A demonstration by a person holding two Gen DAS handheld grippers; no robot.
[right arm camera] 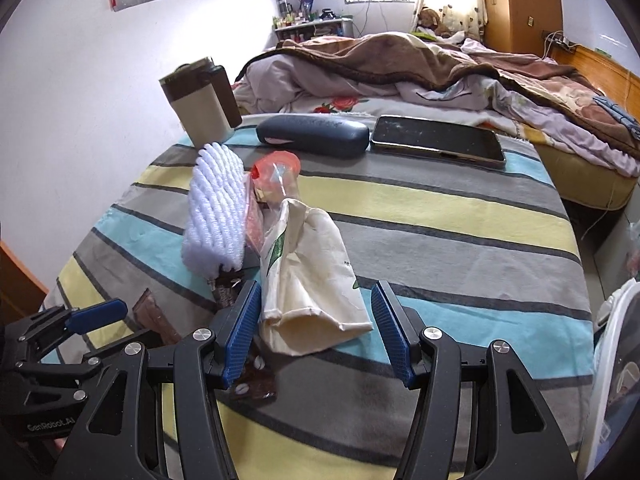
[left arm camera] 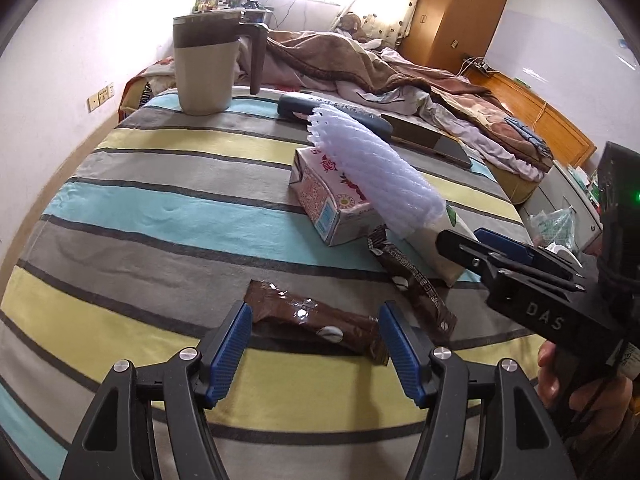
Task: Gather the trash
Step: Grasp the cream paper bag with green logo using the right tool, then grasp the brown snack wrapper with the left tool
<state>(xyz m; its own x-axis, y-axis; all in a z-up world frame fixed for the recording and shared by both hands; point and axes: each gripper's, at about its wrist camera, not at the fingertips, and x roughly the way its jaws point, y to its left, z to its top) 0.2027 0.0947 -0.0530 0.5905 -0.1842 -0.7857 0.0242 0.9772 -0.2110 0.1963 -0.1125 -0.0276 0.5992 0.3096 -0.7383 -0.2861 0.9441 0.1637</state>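
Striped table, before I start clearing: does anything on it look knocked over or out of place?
Yes. A crumpled paper bag lies on its side, mouth open. A white foam net leans tilted on a squashed carton. Two brown wrappers lie loose. The mug, glasses case and phone look tidy.

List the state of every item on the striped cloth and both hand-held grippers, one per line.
Left hand-held gripper: open, straddling a brown snack wrapper.
Right hand-held gripper: open around the cream paper bag.
Cream paper bag: crumpled, lying flat.
Foam fruit net: lying on the carton.
Glasses case: closed.
Phone: screen dark.
Mug: upright.
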